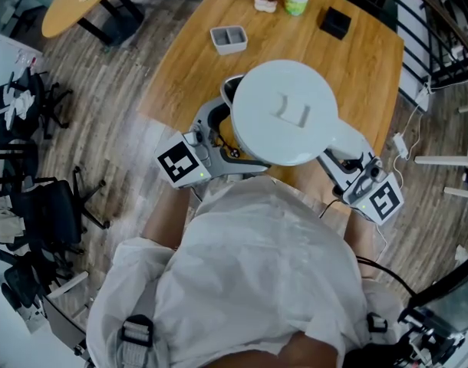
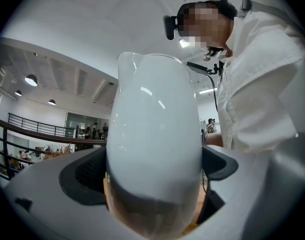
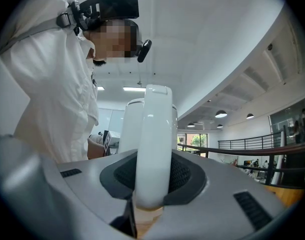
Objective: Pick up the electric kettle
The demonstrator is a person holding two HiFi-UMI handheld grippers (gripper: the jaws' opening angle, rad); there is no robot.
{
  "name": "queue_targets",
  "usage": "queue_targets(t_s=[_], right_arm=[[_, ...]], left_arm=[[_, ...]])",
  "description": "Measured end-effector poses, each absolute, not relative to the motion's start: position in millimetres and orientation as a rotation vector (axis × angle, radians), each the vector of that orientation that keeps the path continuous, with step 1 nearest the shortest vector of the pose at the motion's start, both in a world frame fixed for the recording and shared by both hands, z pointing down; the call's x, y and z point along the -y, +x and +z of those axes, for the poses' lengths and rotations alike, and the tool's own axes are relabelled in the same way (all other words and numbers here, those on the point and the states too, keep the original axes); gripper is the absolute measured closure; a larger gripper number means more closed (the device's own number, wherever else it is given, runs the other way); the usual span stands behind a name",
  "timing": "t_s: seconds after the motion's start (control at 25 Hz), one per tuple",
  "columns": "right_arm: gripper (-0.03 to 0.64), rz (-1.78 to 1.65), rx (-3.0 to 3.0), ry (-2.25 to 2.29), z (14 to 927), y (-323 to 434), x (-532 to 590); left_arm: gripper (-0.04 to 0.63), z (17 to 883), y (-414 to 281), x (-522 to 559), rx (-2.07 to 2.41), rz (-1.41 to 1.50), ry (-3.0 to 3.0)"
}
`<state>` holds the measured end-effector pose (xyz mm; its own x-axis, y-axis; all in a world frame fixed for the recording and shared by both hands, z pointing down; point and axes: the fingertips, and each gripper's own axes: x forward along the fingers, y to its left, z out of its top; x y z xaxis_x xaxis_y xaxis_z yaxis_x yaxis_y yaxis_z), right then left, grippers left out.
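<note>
Plainly this lift is a two-handed one. The white electric kettle (image 1: pixel 284 112) hangs over the near edge of the wooden tabletop (image 1: pixel 357 67), close under the head camera. It seems to be clear of the wood, though its base is hidden from above. The left hand-held gripper (image 1: pixel 219 135) is clamped on the kettle's rounded body (image 2: pixel 152 134), its dark pads pressing low on either flank. The right hand-held gripper (image 1: pixel 347 159) is closed narrowly on the slim handle (image 3: pixel 153 144). To do this well, I would let the handle grip carry the weight and use the body grip only to steady, since the glossy, tapering wall could slip out of the pads. Both hands should rise together and level, so that the spout (image 2: pixel 126 59) does not tip and the handle does not twist in its jaws.
</note>
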<state>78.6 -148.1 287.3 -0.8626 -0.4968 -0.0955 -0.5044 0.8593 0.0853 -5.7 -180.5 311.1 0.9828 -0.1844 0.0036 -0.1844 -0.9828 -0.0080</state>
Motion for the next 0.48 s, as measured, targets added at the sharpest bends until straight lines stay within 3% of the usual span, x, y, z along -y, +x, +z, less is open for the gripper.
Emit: queue_targets(t_s=[0.48], right_arm=[[0.515,0.169,-2.966,-0.808,285.8,70.6,140.7]], left_arm=[[0.011,309.6,-13.9,173.6,-0.286,0.000,-3.122]])
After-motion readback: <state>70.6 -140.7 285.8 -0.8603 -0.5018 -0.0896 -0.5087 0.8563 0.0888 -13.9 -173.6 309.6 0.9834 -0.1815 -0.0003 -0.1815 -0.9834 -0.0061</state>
